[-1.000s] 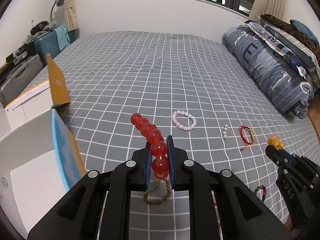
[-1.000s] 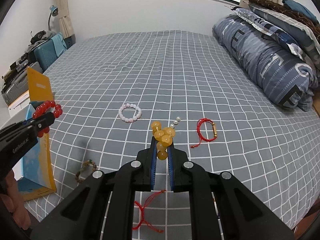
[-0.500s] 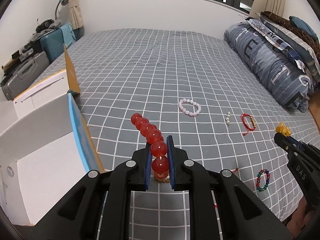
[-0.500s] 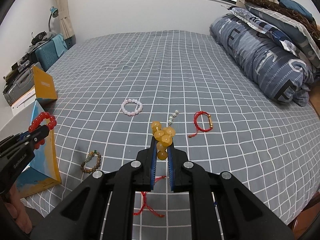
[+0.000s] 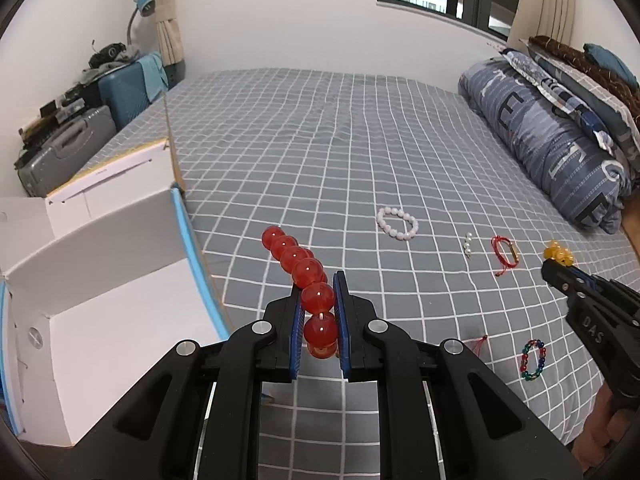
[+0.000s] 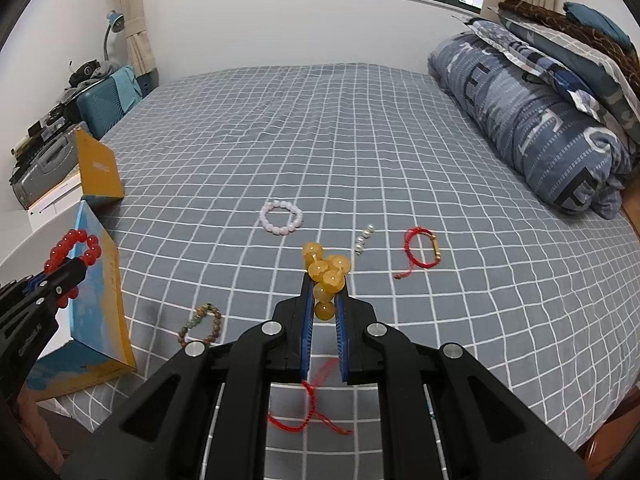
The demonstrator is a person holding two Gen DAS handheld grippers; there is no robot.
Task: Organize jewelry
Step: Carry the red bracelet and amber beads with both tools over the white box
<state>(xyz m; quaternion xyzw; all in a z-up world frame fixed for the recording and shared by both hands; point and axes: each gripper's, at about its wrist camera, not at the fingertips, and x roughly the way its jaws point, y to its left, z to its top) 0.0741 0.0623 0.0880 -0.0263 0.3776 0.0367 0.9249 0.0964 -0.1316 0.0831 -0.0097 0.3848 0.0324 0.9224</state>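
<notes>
My left gripper [image 5: 318, 280] is shut on a red bead bracelet [image 5: 298, 264], held above the bed beside the open white box [image 5: 100, 280]. My right gripper [image 6: 325, 280] is shut on a yellow bead bracelet [image 6: 326, 270] above the bed's middle front. In the right wrist view the left gripper [image 6: 68, 268] shows at the far left with the red bracelet [image 6: 74, 248] by the box's blue and yellow wall [image 6: 102, 300]. Loose on the bed lie a pink bead bracelet [image 6: 281, 218], a short pearl string [image 6: 363, 239], a red cord bracelet [image 6: 420, 250] and a brown bead bracelet [image 6: 200, 324].
A red cord [image 6: 308, 412] lies under my right gripper, and a multicoloured bead bracelet [image 5: 533, 360] is near the bed's front edge. A rolled blue duvet [image 6: 532, 132] and pillows fill the right side. Suitcases [image 5: 68, 148] stand left of the bed.
My left gripper has shifted left with the red bracelet, bringing the white box much further into its view. My right gripper has drifted slightly back, still holding the yellow bracelet.
</notes>
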